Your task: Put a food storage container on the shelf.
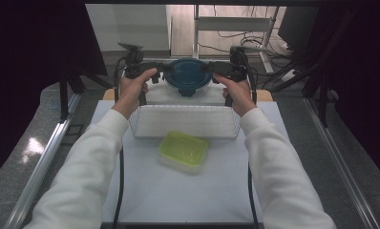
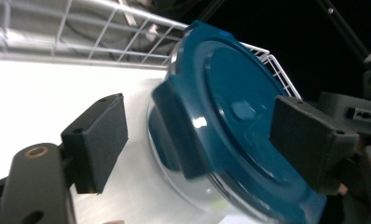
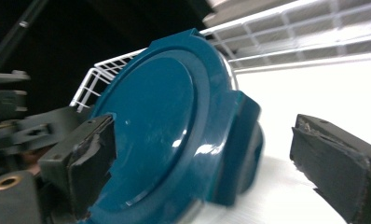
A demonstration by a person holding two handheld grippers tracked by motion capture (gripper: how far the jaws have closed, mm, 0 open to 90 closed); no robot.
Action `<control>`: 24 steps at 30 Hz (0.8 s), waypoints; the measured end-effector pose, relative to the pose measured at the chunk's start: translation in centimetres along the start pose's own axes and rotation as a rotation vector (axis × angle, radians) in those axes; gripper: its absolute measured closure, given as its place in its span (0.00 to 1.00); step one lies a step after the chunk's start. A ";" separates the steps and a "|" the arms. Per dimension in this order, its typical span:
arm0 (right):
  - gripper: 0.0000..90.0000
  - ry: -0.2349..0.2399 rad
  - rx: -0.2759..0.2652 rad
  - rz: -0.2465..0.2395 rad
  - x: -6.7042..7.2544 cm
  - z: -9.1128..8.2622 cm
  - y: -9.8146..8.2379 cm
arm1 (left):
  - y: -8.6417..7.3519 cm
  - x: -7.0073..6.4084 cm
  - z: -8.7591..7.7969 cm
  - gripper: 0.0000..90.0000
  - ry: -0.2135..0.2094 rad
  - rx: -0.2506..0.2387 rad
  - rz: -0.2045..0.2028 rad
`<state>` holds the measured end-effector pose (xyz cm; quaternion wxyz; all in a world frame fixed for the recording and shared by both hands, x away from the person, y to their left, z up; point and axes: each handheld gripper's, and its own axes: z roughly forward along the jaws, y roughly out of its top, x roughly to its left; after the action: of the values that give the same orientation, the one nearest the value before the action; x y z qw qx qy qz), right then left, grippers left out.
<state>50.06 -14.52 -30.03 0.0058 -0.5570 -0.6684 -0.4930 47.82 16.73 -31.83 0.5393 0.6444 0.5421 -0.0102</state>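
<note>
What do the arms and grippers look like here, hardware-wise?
White long sleeves on both forearms. The left gripper and right gripper are black handheld units, each trailing a black cable. Jaws end in blocky black pads; the right gripper's pads look worn at the edges.

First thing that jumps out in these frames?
The round clear container with a dark blue lid, in the white wire basket at the table's far end, flanked by the left gripper and right gripper, jaws open astride its side tabs. Next, the lime-green rectangular lidded box on the white table before the basket.
</note>
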 end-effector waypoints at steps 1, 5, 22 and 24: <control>0.07 -0.004 -0.012 -0.020 0.1 -0.4 -0.2 | -0.3 -0.5 -0.4 0.20 0.008 -0.007 0.033; 0.09 0.024 -0.047 -0.108 0.5 -2.6 -1.4 | -2.2 -2.3 -2.5 0.21 0.008 -0.002 0.146; 0.21 0.007 -0.050 -0.427 -1.5 -11.6 -13.5 | -16.1 -3.2 -9.4 0.27 0.037 0.042 0.355; 0.22 -0.007 -0.034 -0.444 -1.9 -12.1 -15.1 | -17.6 -3.0 -10.0 0.27 0.039 0.049 0.350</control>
<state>32.90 -22.33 -34.76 -0.1148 -0.3977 -0.7662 -0.4914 28.40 18.75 -37.97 0.5061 0.7420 0.4317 0.0831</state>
